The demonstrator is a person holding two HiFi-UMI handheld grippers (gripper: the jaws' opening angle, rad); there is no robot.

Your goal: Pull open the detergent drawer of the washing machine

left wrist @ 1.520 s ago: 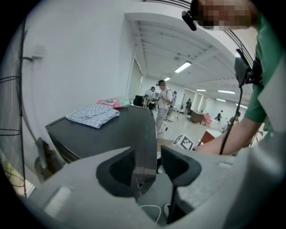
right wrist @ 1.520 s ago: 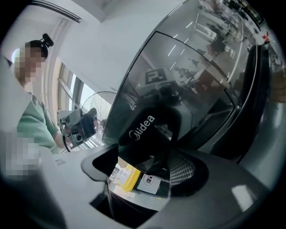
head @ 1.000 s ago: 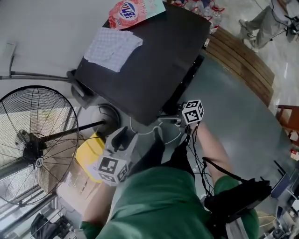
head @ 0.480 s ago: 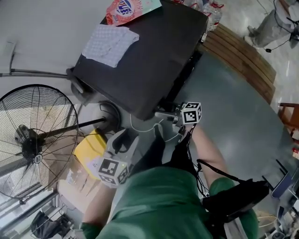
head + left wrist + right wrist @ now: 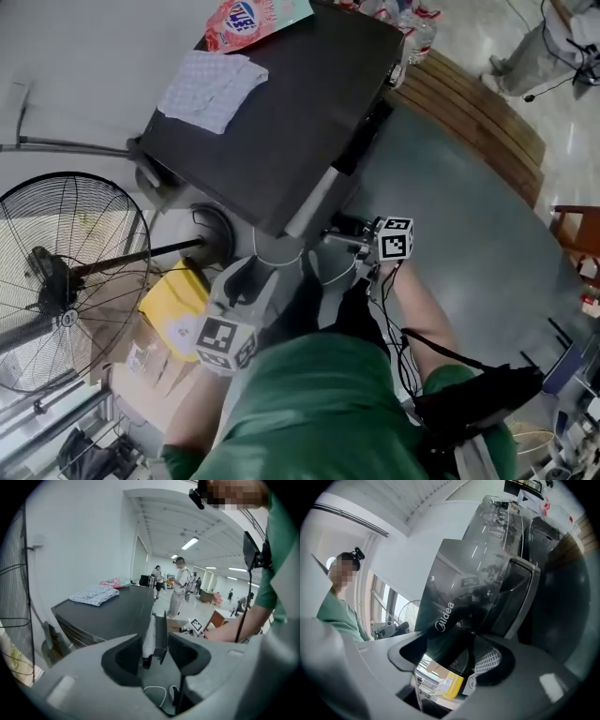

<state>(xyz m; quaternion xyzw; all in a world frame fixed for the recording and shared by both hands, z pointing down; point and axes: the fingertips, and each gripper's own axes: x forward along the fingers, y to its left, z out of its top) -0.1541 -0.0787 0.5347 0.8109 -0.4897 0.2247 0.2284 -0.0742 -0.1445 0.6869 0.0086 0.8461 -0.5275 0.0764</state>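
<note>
- The washing machine (image 5: pixel 281 122) stands with its dark flat top at 12 o'clock in the head view, backed against a plain white wall (image 5: pixel 84 56).
- On that top lie a checked cloth (image 5: pixel 211 86) at 11 o'clock and a red printed bag (image 5: pixel 253 19) at the far edge.
- The detergent drawer (image 5: pixel 312 202) sticks out from the machine's front corner, a pale strip reaching towards the person.
- The right gripper (image 5: pixel 339 236) is at the drawer's outer end, just right of centre. Its jaws have just been closing and are still spread, with the glossy dark drawer front between them. The ribbed pad of one jaw shows bare beside the panel.
- The left gripper (image 5: pixel 246 270) hangs at 7 o'clock, apart from the machine. Its jaws are open with nothing between the pads, and the drawer shows only far off through the gap.
- A big wire-caged fan (image 5: pixel 66 281) fills 9 o'clock. Between it and the person are a yellow pack (image 5: pixel 173 309) and a cardboard box (image 5: pixel 141 370).
- The floor (image 5: pixel 469 234) is smooth grey, with a white cable (image 5: pixel 281 262) looped on it below the drawer.
- A slatted wooden platform (image 5: pixel 478 108) runs along 2 o'clock.
- The left gripper view looks past the machine into a long hall with strip lights (image 5: pixel 190 543) on the ceiling, where a bystander (image 5: pixel 179 590) stands.
</note>
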